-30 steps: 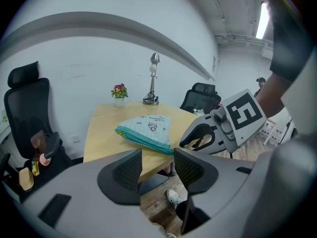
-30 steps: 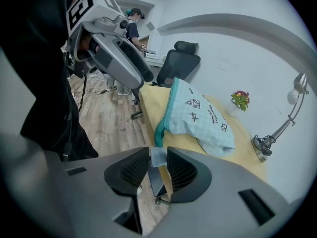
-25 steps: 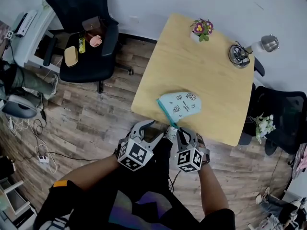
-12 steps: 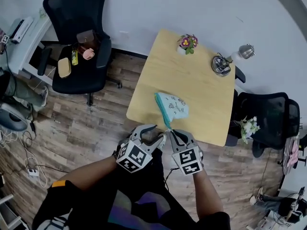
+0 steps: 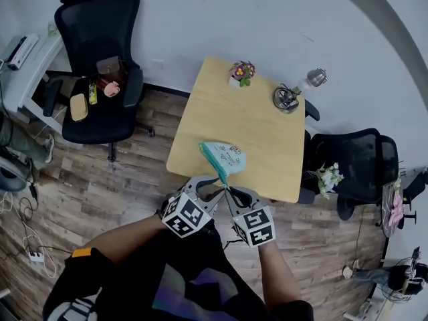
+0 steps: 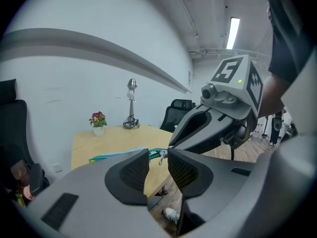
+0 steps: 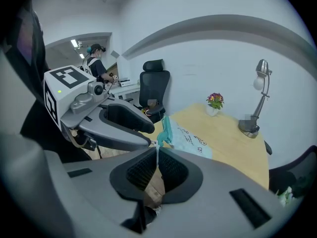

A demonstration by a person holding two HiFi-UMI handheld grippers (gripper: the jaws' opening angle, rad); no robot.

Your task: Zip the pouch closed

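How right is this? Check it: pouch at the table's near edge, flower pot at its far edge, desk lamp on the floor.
The desk lamp stands on the table, not the floor, right of the flower pot; the head view shows it. The pouch is at the near edge.

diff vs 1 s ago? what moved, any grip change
The left tongs swung in toward the near zipper end of the pouch. Their jaws have just been closing from wide open, but they are still apart. The zipper end shows just past the gap, not pinched. Unchanged: the right tongs stay shut on that zipper end, and the pouch body still lies on the table.
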